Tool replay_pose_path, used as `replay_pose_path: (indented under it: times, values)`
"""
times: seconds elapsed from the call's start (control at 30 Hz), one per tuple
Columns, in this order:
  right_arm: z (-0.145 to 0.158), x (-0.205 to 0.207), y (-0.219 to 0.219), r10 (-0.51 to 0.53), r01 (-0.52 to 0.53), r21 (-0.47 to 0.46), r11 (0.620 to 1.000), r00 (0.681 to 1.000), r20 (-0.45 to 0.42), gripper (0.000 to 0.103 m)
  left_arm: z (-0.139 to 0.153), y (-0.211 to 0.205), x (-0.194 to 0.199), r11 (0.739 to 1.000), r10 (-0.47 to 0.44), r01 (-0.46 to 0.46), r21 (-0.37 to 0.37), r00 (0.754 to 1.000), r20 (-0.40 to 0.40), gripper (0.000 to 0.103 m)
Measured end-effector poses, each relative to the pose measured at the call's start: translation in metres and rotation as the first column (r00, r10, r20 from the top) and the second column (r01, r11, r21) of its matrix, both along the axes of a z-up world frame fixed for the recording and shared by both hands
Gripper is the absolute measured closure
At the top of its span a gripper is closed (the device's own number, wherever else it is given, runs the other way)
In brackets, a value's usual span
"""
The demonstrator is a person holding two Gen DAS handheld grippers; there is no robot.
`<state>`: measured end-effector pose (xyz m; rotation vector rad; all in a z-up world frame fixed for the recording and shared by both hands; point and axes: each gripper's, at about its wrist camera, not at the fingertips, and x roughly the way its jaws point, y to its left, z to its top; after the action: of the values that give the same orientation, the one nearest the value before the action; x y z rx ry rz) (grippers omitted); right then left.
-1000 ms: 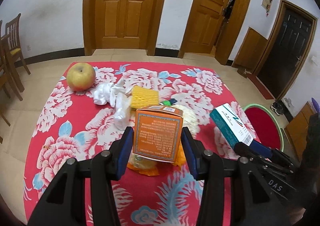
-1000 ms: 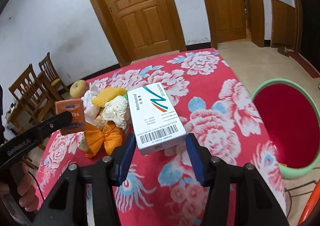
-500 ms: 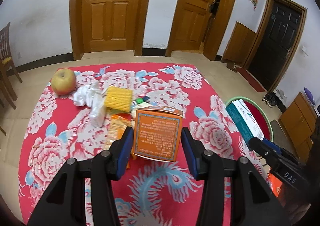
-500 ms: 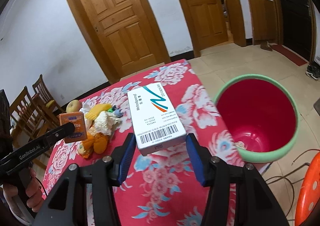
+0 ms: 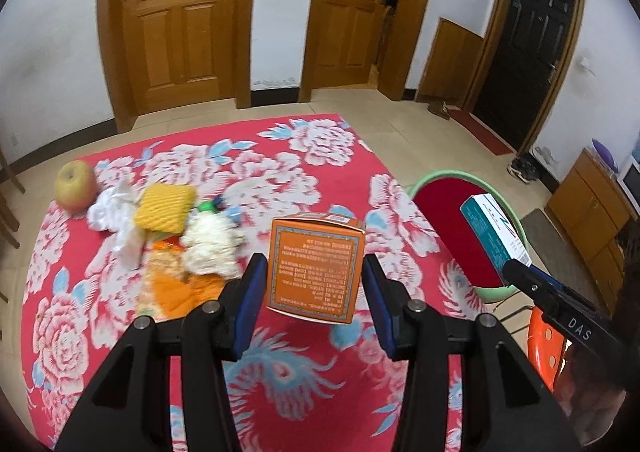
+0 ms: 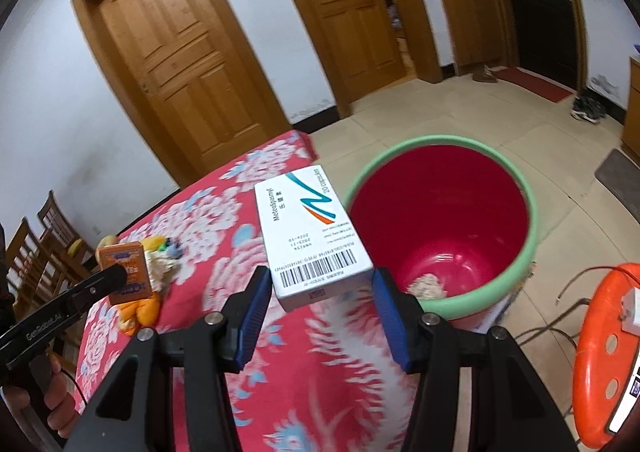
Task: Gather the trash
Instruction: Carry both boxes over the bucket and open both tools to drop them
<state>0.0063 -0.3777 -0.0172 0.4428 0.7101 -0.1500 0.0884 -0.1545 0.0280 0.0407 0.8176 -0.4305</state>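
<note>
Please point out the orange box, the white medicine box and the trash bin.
orange box (image 5: 314,266), left wrist view, printed front face.
white medicine box (image 6: 314,232), right wrist view, top face.
trash bin (image 6: 516,284), right wrist view, green rim.

Orange box (image 5: 316,266) held aloft, white box (image 6: 314,238) too

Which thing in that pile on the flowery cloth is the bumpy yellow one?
Start at the red flowered cloth and find the apple at its far left. Just right of it, past crumpled white paper, lies the yellow foam net, the only ribbed, bright yellow piece.
</note>
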Motion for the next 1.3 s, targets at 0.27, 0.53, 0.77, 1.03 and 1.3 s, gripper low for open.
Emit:
replay_pose_path:
  times: [0.27,0.53,0.77,1.03,1.3]
  values:
    - [-0.015,-0.004,-0.045,-0.104,0.105,0.018,0.994,0.994,-0.045,0.048,-0.008,-0.050,0.007,0.996,-0.089,0.089,0.027,0.996,-0.016,0.055]
    - [-0.032,0.004,-0.079,-0.158,0.160,0.026,0.987,0.985,-0.072,0.046,-0.019,-0.098,0.014,0.984,-0.168,0.169,0.051,0.985,-0.029,0.054]
    - [-0.035,0.004,-0.101,-0.184,0.186,0.028,0.982,0.981,-0.067,0.040,-0.037,-0.137,0.020,0.972,-0.218,0.222,0.072,0.974,-0.063,0.054]
    - [-0.025,-0.008,-0.121,-0.229,0.231,0.040,0.972,0.973,-0.037,0.035,-0.052,-0.178,0.021,0.952,-0.276,0.284,0.110,0.958,-0.084,0.054]
    - [-0.019,-0.021,-0.128,-0.261,0.262,0.048,0.964,0.965,-0.026,0.035,-0.048,-0.197,0.023,0.943,-0.315,0.320,0.086,0.947,-0.069,0.038]
